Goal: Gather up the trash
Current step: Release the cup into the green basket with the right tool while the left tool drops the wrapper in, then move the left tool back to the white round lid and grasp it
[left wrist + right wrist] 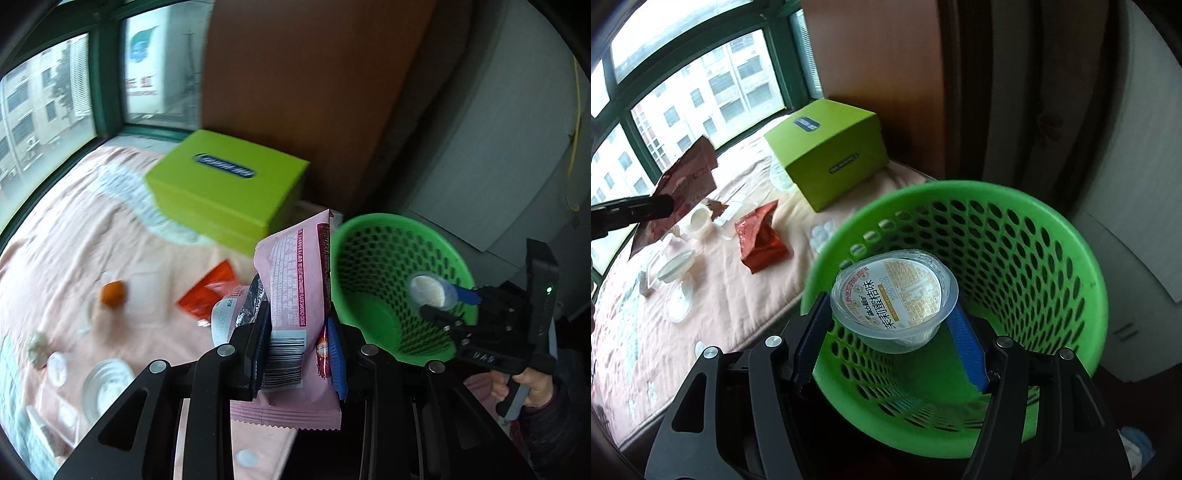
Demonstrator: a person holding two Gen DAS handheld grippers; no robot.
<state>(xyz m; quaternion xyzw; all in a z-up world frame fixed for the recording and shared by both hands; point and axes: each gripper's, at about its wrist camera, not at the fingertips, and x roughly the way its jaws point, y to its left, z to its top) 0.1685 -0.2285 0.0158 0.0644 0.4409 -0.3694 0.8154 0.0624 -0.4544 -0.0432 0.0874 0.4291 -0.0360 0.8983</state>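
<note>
Midway through the cleanup: the right gripper [890,325] clasps a sealed jelly cup [894,295] over the green basket [1052,258] at frame centre; the left gripper [297,345] pinches a pink cookie wrapper [291,295]. A red packet [759,238] and clear lids [677,267] litter the bedspread [738,302], centre left.

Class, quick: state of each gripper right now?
Left gripper: shut on the pink wrapper.
Right gripper: shut on the jelly cup, over the green basket.
</note>
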